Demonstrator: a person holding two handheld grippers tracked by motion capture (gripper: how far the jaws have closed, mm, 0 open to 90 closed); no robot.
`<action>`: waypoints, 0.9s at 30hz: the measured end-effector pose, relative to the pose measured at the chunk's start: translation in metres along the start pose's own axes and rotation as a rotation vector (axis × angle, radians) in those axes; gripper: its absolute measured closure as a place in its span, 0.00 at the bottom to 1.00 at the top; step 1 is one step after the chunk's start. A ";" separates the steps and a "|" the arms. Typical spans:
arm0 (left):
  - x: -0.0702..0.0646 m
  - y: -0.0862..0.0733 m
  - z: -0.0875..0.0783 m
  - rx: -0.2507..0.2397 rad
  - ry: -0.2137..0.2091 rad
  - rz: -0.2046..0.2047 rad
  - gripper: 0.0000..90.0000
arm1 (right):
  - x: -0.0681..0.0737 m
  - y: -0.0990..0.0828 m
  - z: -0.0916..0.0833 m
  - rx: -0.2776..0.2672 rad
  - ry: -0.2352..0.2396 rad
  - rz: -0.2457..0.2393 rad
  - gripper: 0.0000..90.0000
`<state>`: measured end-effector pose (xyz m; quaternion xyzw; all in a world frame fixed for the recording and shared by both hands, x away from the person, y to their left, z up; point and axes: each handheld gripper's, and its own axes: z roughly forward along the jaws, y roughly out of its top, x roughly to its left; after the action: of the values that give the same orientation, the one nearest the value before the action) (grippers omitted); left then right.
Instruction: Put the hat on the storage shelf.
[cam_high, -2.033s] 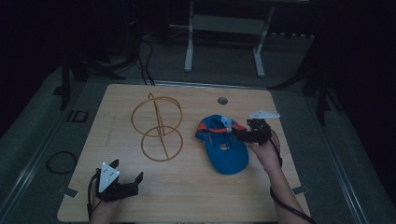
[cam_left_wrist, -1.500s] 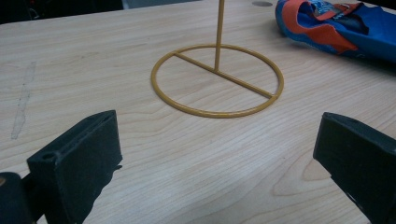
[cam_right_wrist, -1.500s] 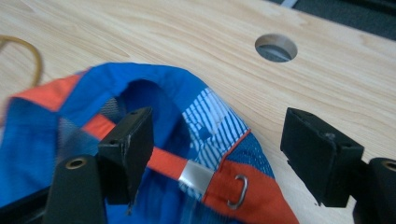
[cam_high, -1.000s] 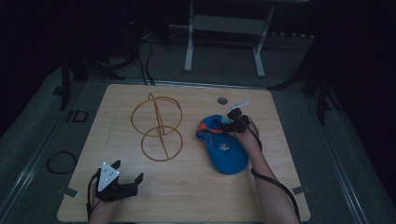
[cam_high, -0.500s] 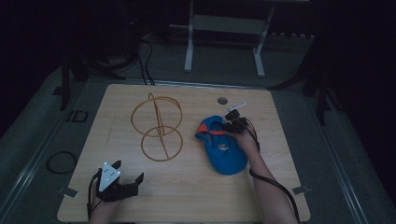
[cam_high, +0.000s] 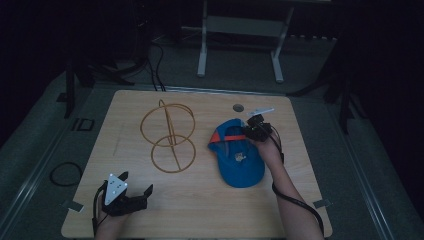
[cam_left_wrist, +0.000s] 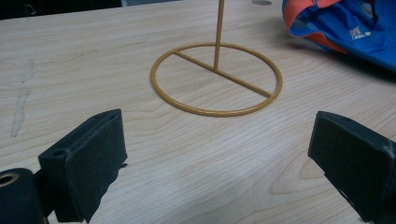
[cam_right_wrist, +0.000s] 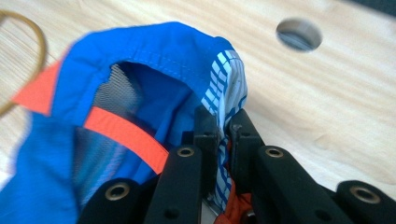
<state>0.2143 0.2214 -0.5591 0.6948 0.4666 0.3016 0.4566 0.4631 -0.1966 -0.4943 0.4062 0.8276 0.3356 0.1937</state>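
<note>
Right gripper pinching the striped rim of the blue fabric cap with orange strap, right of centre on the pale wooden table. Left gripper spread wide, near the gold wire hat stand.

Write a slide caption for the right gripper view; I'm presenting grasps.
Right gripper pinching the blue cap's striped edge above the wooden table.

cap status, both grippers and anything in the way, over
Right gripper shut on blue cap rim. Left gripper open, resting near table front edge. Wire stand left of cap, apart from it.
</note>
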 end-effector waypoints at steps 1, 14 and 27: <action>0.000 0.000 0.000 -0.001 -0.006 0.000 0.05 | 0.000 0.001 -0.006 -0.020 -0.002 0.005 0.94; -0.006 0.006 0.002 0.005 -0.021 0.012 0.05 | 0.006 0.009 -0.065 -0.166 -0.006 0.034 0.94; -0.014 0.042 -0.008 -0.053 -0.087 -0.020 0.05 | 0.016 0.022 -0.121 -0.296 0.029 0.006 0.94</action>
<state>0.2181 0.2052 -0.5176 0.6901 0.4453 0.2787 0.4977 0.3937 -0.2216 -0.3944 0.3706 0.7705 0.4604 0.2388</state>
